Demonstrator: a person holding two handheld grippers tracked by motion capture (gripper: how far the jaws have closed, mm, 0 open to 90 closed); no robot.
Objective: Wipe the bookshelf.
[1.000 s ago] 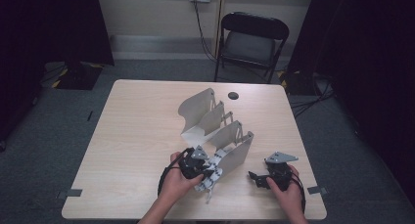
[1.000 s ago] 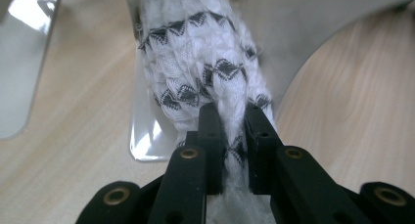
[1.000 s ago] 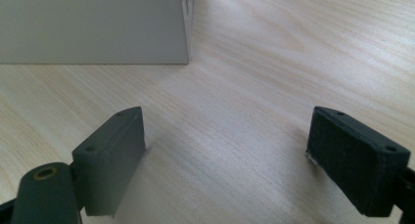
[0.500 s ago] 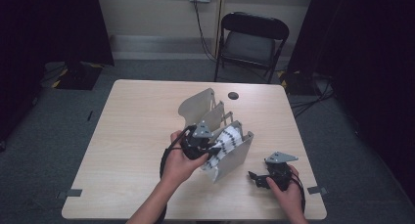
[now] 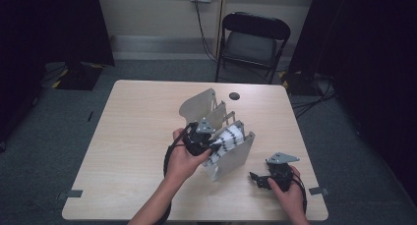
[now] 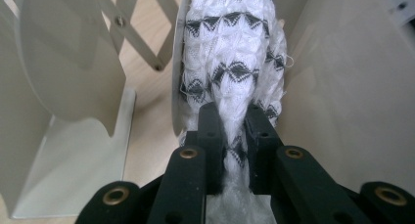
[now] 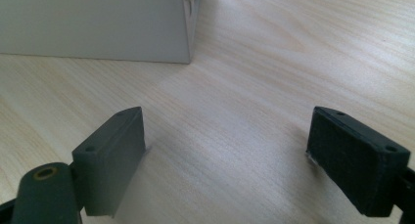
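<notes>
High view: left gripper point(image 5: 212, 147) over the middle of the wooden table point(image 5: 133, 136), jaws clamped on a white cloth with black zigzag bands point(image 5: 227, 139). Cloth set between two upright plates of a beige metal accordion rack point(image 5: 236, 158), in the compartment nearest the person. Right gripper point(image 5: 258, 180) down near the table's right front corner, well apart from the rack, jaws spread. Black chair point(image 5: 253, 43) beyond the far edge; small dark disc point(image 5: 234, 95) on the tabletop near that edge.

Left gripper view: black jaws nearly together, pinching a fold of the cloth point(image 6: 232, 82), fabric bunched between the pads point(image 6: 211, 123). Cloth standing between a curved plate on its left and a flat rack wall point(image 6: 342, 97) on its right; scissor links point(image 6: 142, 35) at upper left.

Right gripper view: jaws wide apart, nothing between them, bare wood point(image 7: 230, 131) below. Corner of the rack's outer plate point(image 7: 98, 23) at upper left.
</notes>
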